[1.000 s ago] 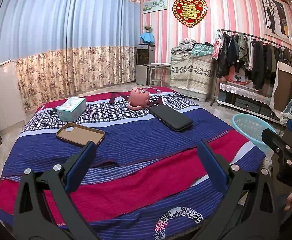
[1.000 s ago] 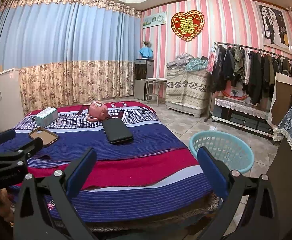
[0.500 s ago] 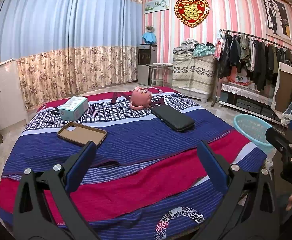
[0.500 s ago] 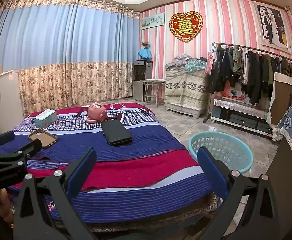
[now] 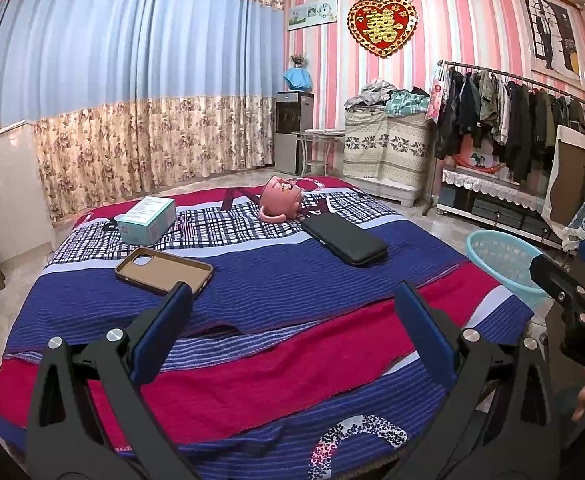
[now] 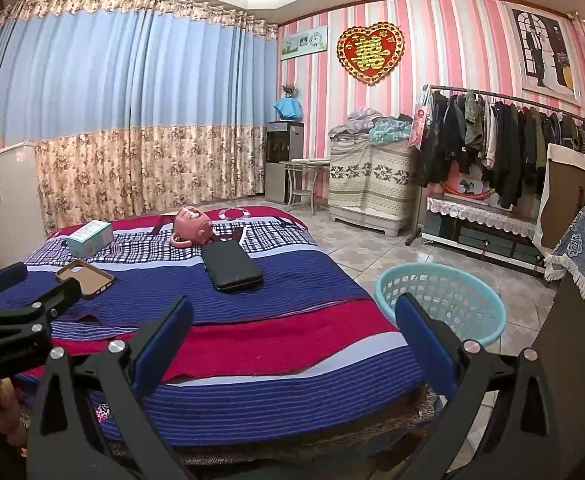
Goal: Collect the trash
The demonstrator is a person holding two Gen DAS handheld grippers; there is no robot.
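A small teal box (image 5: 146, 220) lies flat at the bed's (image 5: 252, 360) far left, a tan phone case (image 5: 164, 270) nearer, a black case (image 5: 344, 239) and pink mug (image 5: 280, 199) to their right. The left gripper (image 5: 292, 334) and right gripper (image 6: 292, 334) are both spread wide and hold nothing, above the bed's near edge. The teal basket (image 6: 440, 300) stands on bare tiled floor just beside the bed's right edge.

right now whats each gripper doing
left gripper: open, holding nothing
right gripper: open, holding nothing
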